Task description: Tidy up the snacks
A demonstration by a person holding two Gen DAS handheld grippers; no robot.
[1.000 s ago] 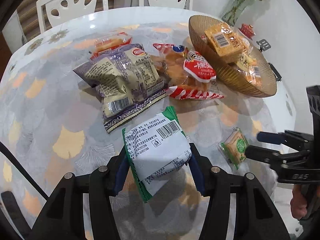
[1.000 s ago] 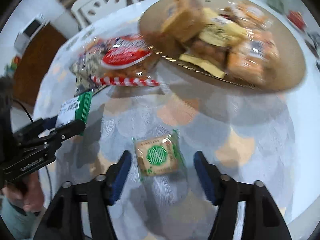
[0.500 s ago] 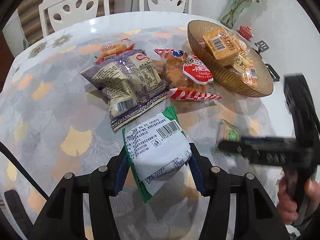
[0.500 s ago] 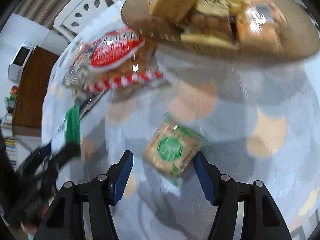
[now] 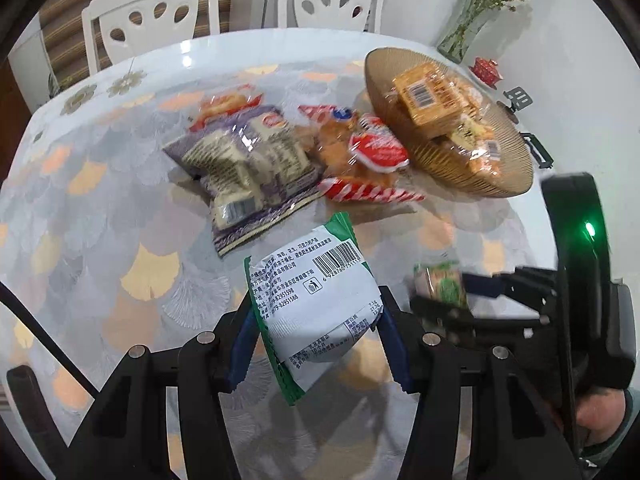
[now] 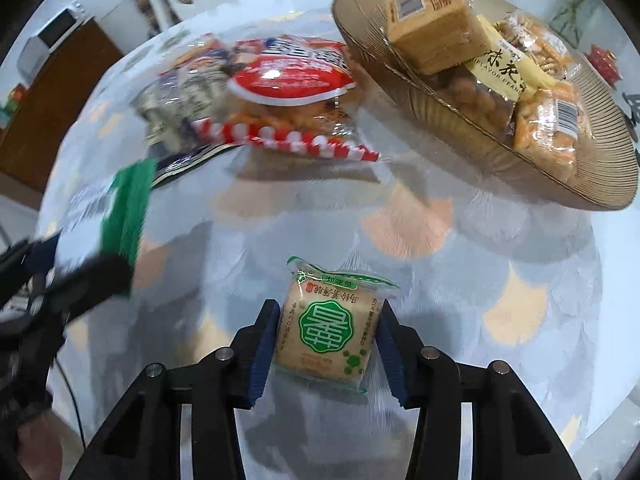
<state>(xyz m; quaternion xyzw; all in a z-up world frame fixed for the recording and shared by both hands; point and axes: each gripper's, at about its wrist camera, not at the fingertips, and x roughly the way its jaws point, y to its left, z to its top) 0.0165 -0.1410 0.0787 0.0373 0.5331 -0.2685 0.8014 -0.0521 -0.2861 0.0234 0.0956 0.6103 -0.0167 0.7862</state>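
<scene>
Right wrist view: a small green-labelled biscuit packet (image 6: 326, 330) lies on the bench between closing fingers.

Blue pads of the right gripper (image 6: 326, 344) stand just at the packet's two sides, closing on it; whether they press yet I cannot tell. The left gripper (image 5: 316, 322) pinches a white-and-green snack pack (image 5: 316, 300), barcode side up, lifted above the patterned bench (image 5: 132, 216). In the left wrist view the right gripper shows at the right edge with the biscuit packet (image 5: 440, 286) at its tips. Farther back lie a red-and-white snack bag (image 6: 288, 92) and, beside it, a purple snack bag (image 5: 244, 164), touching each other. Right of them stands a ribbed amber bowl (image 6: 592, 184) holding an orange boxed cake (image 6: 428, 20) and several clear-wrapped snacks. White chairs (image 5: 148, 16) stand behind the bench; a glass vase of dried stems (image 5: 476, 12) is near the bowl.
</scene>
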